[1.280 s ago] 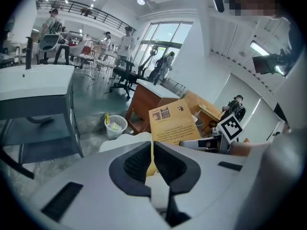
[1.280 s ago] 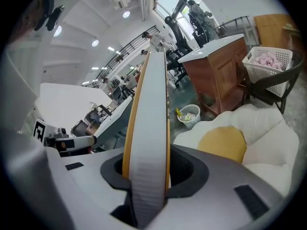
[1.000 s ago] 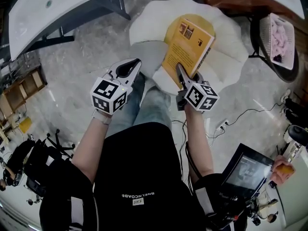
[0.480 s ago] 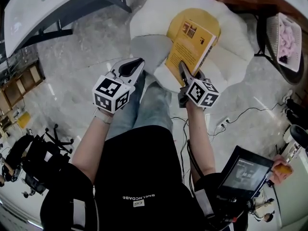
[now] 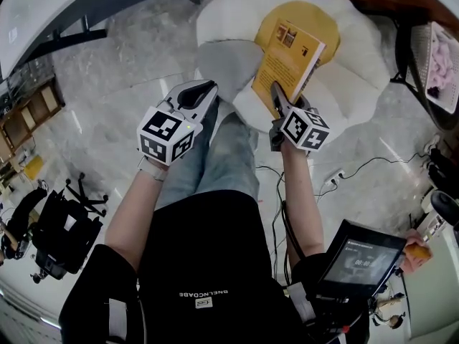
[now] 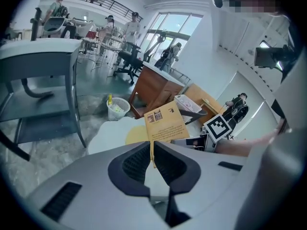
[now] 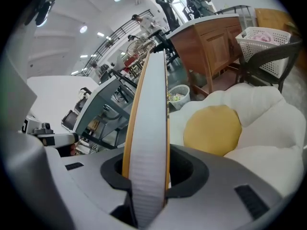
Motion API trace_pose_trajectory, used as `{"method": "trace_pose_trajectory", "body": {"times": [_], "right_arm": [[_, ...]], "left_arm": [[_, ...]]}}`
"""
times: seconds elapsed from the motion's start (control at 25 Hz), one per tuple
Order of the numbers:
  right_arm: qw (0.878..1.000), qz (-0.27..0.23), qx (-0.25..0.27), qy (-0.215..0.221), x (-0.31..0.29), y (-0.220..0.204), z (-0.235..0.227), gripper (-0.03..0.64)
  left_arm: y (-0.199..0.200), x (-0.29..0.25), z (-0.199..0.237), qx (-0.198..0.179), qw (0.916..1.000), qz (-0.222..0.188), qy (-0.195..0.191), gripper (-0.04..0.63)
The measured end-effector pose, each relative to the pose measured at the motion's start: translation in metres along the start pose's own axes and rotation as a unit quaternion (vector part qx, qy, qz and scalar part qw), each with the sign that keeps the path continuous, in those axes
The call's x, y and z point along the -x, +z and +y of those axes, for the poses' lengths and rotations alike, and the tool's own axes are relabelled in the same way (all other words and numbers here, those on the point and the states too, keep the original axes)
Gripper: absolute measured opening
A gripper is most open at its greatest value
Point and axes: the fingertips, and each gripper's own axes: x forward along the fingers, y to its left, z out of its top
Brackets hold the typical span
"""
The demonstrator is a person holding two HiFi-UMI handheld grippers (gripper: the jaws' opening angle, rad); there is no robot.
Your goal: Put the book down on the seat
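Note:
An orange-yellow book point(image 5: 290, 57) is held upright over the seat, my right gripper point(image 5: 277, 95) shut on its lower edge. In the right gripper view the book point(image 7: 149, 128) stands edge-on between the jaws, white pages facing me. The seat point(image 5: 362, 56) is a white flower-shaped cushion with a round yellow centre point(image 5: 315, 16), directly below and beyond the book. The yellow centre point(image 7: 212, 128) shows right of the book in the right gripper view. My left gripper point(image 5: 199, 92) hovers left of the seat above a person's knee, jaws shut and empty. From there the book point(image 6: 165, 123) shows ahead.
A grey table point(image 5: 64, 6) stands at the far left. A dark chair carries a white basket point(image 5: 443, 56) on the right. A wooden counter point(image 6: 153, 87) and a wastebasket point(image 6: 118, 109) lie behind the seat. Cables point(image 5: 351, 170) cross the marble floor. Someone holds a tablet point(image 5: 358, 260) at the lower right.
The book and right gripper have moved slightly forward over the seat, and the seat fills more of the head view. The left gripper keeps its place. Neither gripper's jaws have changed.

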Motion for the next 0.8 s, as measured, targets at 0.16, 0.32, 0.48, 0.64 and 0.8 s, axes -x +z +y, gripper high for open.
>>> {"method": "trace_pose_trajectory", "body": {"times": [0.16,0.32,0.48,0.64,0.8], "right_arm": [[1.000,0.009,-0.001,-0.006,-0.016,-0.009,-0.008,0.161],[1.000,0.021,-0.001,-0.014,-0.032,-0.021,-0.020,0.161],[0.999,0.032,0.004,-0.025,-0.044,-0.032,-0.031,0.161],[0.998,0.043,0.006,-0.036,-0.056,-0.041,-0.039,0.161],[0.998,0.050,0.005,-0.040,-0.071,-0.045,-0.047,0.161]], "left_arm": [[-0.012,-0.006,0.012,0.007,0.9999,0.008,0.000,0.015],[-0.023,-0.014,0.023,0.013,0.9998,0.013,0.002,0.016],[-0.033,-0.018,0.030,0.020,0.9997,0.013,0.000,0.015],[-0.043,-0.018,0.037,0.026,0.9995,0.017,0.000,0.015],[-0.048,-0.021,0.043,0.028,0.9994,0.019,0.000,0.015]]}}
